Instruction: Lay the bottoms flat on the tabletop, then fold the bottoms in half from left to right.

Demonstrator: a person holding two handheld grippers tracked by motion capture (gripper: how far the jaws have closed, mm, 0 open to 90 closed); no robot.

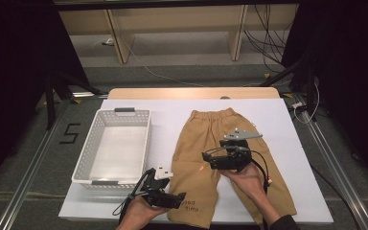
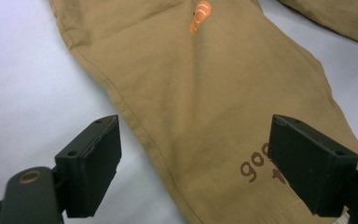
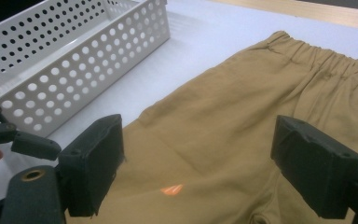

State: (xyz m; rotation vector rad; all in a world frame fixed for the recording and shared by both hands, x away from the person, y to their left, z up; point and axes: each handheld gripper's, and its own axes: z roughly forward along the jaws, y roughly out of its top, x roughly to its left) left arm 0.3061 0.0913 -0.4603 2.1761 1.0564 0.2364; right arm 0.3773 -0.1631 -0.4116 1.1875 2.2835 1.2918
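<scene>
High view: tan cotton trousers with an elastic waist (image 1: 223, 158) are laid flat just right of the white perforated plastic basket (image 1: 115, 143). Both tongs are held wide open, gripping nothing: the left gripper (image 1: 172, 198) at the hem nearest the basket, the right gripper (image 1: 210, 159) above the crotch (beside an orange mark). Only one fabric layer could be pinched, so a fold would be skewed.

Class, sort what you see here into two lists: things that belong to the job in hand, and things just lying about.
Belonging to the job:
tan trousers
left claw, open, over a trouser leg's hem
right claw, open, above the trousers
white basket, probably

Just lying about:
cables on the floor
wooden shelf behind the table
</scene>
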